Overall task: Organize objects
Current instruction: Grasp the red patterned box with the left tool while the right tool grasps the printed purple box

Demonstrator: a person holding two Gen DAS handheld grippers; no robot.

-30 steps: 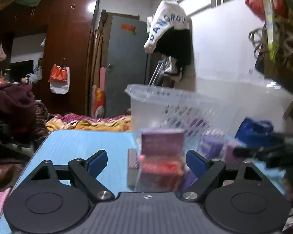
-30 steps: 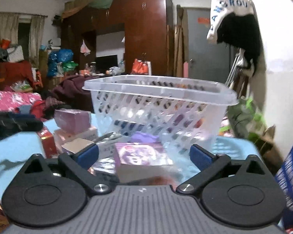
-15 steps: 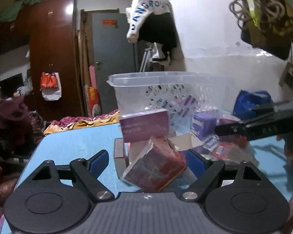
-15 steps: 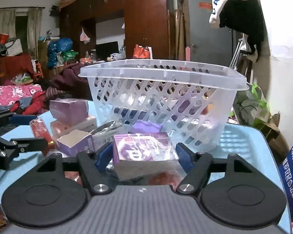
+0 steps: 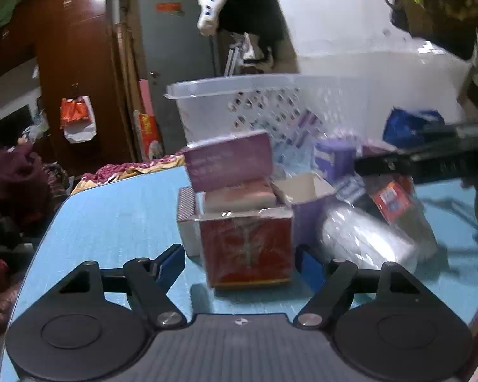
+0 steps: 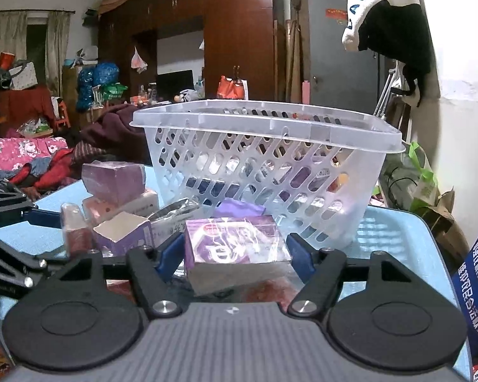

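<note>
A clear plastic basket (image 6: 264,127) stands on the blue table (image 5: 118,219); it also shows in the left wrist view (image 5: 239,86). My right gripper (image 6: 234,251) is shut on a purple wrapped box (image 6: 235,245) in front of the basket. My left gripper (image 5: 242,259) brackets a red box (image 5: 247,248); its right pad touches the box, its left pad stands a little off. Behind the red box are a purple box (image 5: 229,162) stacked on a pink box (image 5: 239,195), and an open purple carton (image 5: 306,191).
A silver foil packet (image 5: 360,238) and a small purple box (image 5: 333,159) lie right of the pile. A blue bag (image 6: 474,280) stands at the table's right edge. Beds with clothes, a wardrobe (image 6: 239,31) and a door lie beyond.
My left gripper has narrowed around the red box, which now stands square between the pads. My right gripper has kept its hold on the purple wrapped box, barely moving.
</note>
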